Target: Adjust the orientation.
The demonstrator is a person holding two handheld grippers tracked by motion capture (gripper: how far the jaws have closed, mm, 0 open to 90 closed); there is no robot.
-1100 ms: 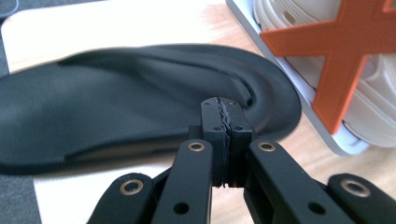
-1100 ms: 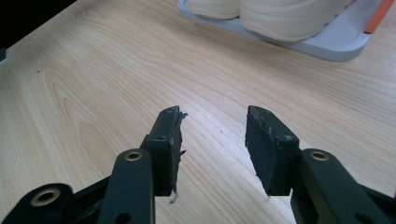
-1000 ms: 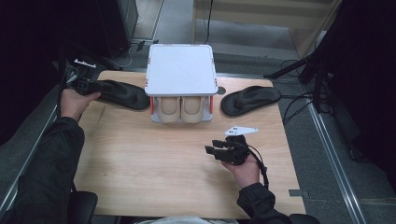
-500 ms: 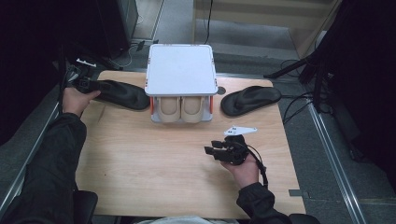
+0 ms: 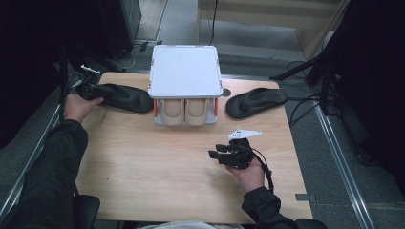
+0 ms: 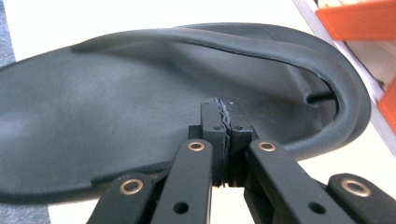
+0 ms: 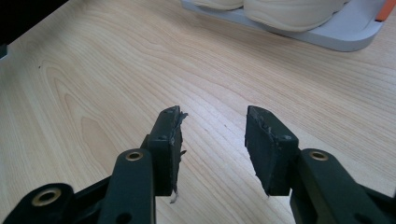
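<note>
Your left gripper (image 6: pixel 223 140) had its jaws pressed together at the black flip-flop (image 6: pixel 140 116) on the table's (image 5: pixel 157 167) left edge. Your right gripper (image 7: pixel 212 140) sat spread, empty. Grab the sole firmly.

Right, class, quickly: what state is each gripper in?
Left gripper: jaws shut, tips at the left black sandal; grip cannot be told.
Right gripper: open, holding nothing, above the table.
</note>
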